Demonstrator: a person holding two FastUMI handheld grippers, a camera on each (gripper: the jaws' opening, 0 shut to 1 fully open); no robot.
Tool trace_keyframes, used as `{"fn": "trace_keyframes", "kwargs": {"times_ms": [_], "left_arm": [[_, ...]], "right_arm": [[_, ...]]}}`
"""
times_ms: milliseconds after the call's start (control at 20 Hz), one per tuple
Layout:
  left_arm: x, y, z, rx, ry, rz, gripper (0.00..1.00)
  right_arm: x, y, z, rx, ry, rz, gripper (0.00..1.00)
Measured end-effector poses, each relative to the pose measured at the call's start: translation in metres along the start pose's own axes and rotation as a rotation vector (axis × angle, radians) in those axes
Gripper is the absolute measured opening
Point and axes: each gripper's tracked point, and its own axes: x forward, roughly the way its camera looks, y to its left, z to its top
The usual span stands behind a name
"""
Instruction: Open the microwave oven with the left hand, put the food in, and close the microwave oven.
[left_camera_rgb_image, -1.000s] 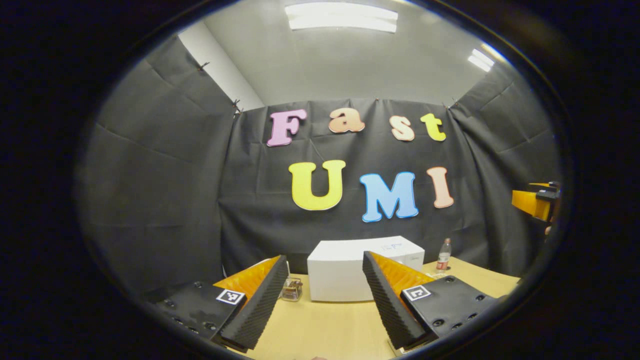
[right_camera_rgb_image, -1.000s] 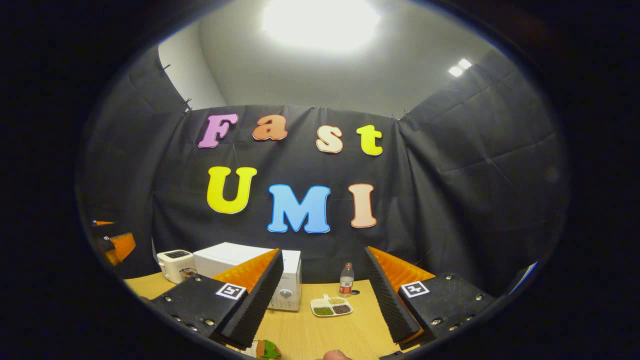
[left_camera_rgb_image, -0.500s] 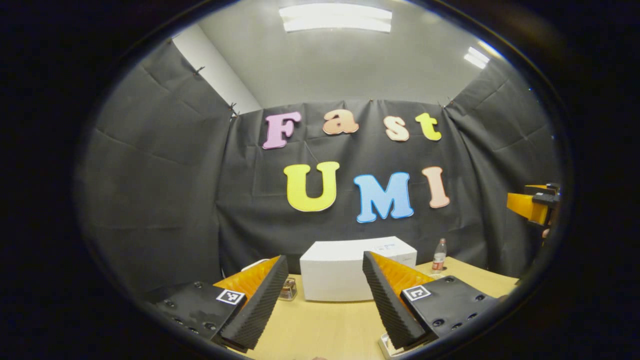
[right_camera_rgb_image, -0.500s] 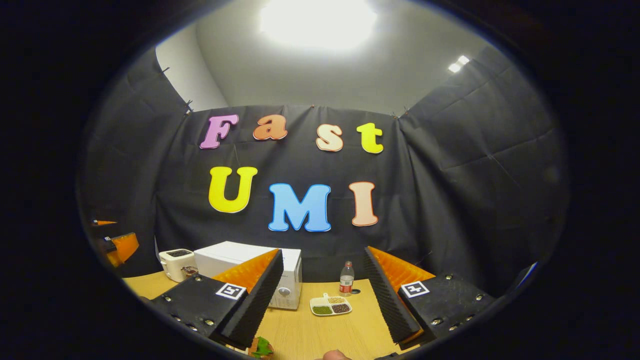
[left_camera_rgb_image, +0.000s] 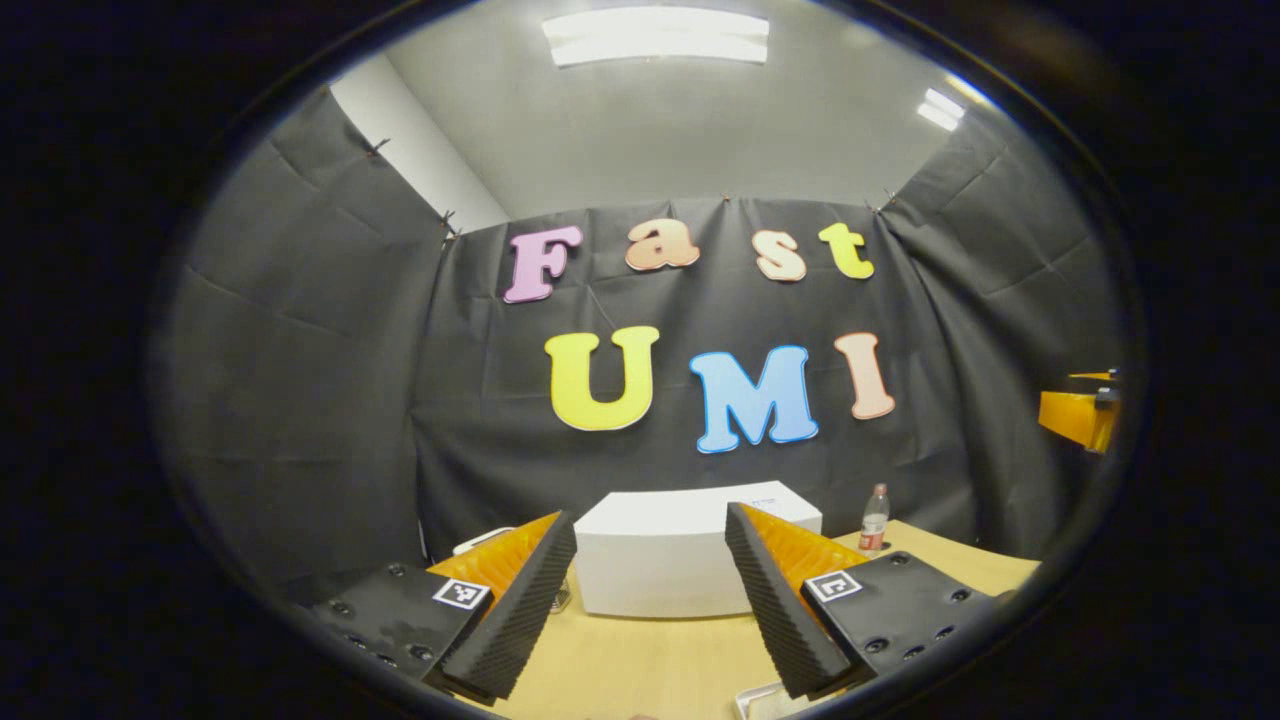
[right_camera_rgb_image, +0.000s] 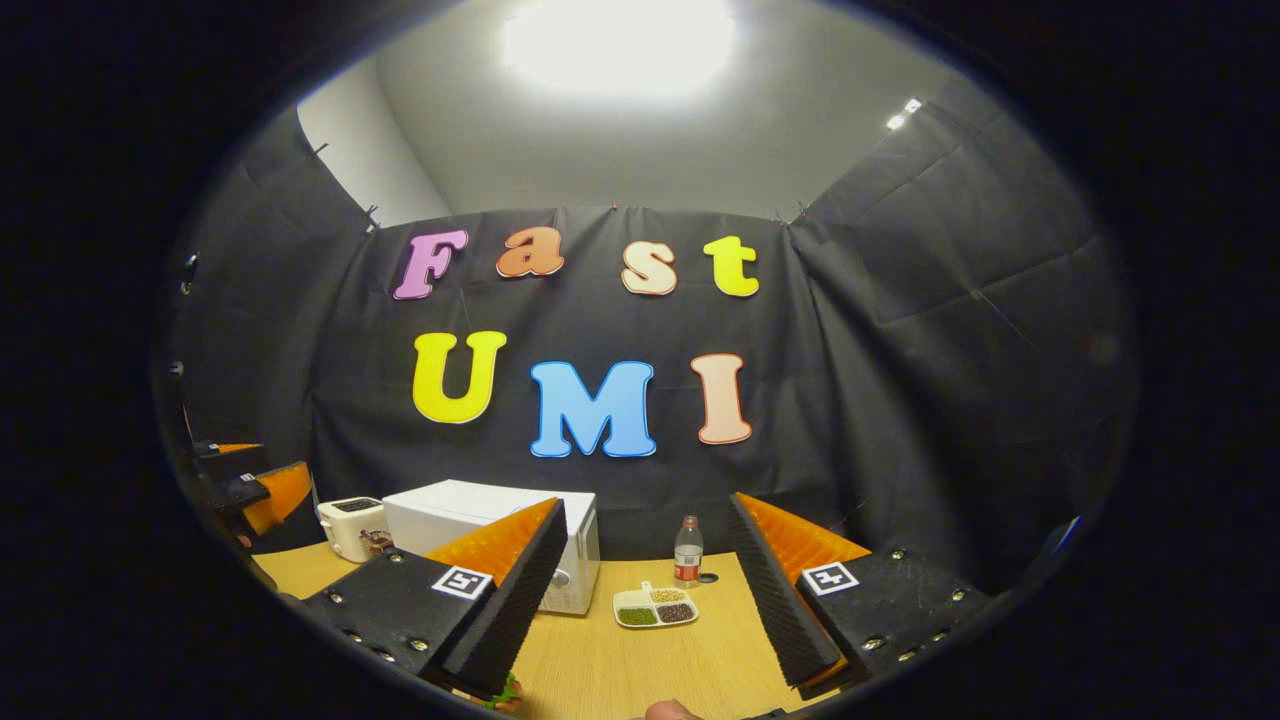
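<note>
Booth: black cloth walls on three sides, pale wooden table (left_camera_rgb_image: 650, 665) below, ceiling lights above.
Left gripper view, microwave: the white microwave oven (left_camera_rgb_image: 660, 565) sits at the table's far edge, straight ahead between the fingers and well apart from them; the face shown is plain white, so I cannot tell door from side.
Left gripper view, jaws: left gripper (left_camera_rgb_image: 650, 600) is spread wide, holding nothing.
Left gripper view, risk: with no handle visible, an approach from this angle could meet a blank wall and shove the oven back.
Right gripper view, table: microwave oven (right_camera_rgb_image: 480, 520) is left of centre, its door shut, a toaster (right_camera_rgb_image: 350, 528) just beside it; a divided dish of food (right_camera_rgb_image: 655, 607) and a bottle (right_camera_rgb_image: 687, 550) stand farther right.
Right gripper view, jaws: right gripper (right_camera_rgb_image: 645, 605) gapes wide and empty.
Right gripper view, risk: the shallow dish could tip and spill if pinched at one rim; a wide sweep might topple the bottle.
</note>
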Motion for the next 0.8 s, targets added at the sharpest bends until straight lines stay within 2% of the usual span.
{"fn": "trace_keyframes", "kwargs": {"times_ms": [100, 400, 800], "left_arm": [[0.023, -0.014, -0.007, -0.007, -0.007, -0.028, 1.00], [0.095, -0.057, -0.041, -0.018, -0.017, -0.149, 1.00], [0.178, -0.110, -0.117, -0.056, 0.079, -0.264, 0.99]], "right_arm": [[0.004, -0.005, -0.004, -0.006, 0.006, -0.021, 0.96], [0.020, -0.024, -0.013, -0.009, 0.014, -0.160, 0.96], [0.024, -0.037, -0.030, -0.059, 0.079, -0.292, 0.97]]}}
